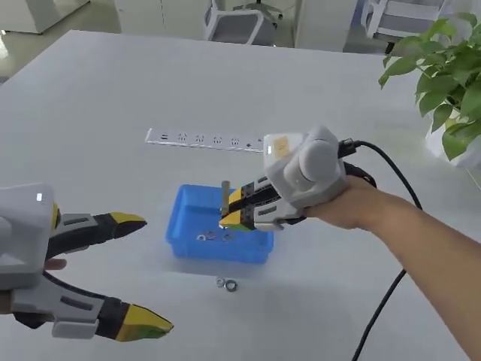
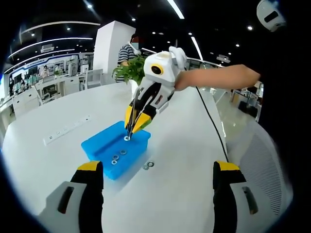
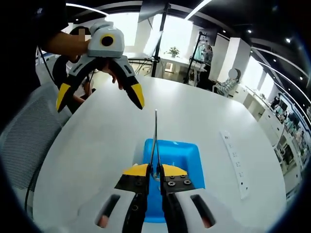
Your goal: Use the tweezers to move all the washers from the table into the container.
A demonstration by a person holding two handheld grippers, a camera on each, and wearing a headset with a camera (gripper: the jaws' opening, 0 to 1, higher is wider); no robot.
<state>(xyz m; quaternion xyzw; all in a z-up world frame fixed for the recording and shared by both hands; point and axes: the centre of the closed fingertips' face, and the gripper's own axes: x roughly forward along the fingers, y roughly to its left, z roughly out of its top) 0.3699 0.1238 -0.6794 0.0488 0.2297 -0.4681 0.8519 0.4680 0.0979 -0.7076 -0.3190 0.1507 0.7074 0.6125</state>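
the tweezers (image 1: 225,192) are a thin grey metal pair, clamped between the fully closed jaws of the right gripper (image 1: 230,213), with their tips pointing down into the container (image 1: 192,207). the container is a shallow blue plastic bin standing on the white table (image 1: 90,105). in the left gripper view we see a small pale ring right at the tweezers' tips. we cannot tell whether it is pinched or lying on the container floor. the left gripper (image 1: 139,272) hovers over the table to the left of the container, well apart from it, its jaws spread wide with nothing between them. a white power strip (image 1: 207,140) lies on the table beyond the container, and a leafy green plant (image 1: 451,75) stands at the far right. we count three washers (image 2: 116,157) lying close together on the container floor. two loose washers (image 1: 231,285) sit on the table just in front of the container, side by side and seemingly touching. there is one pair of tweezers and one container.
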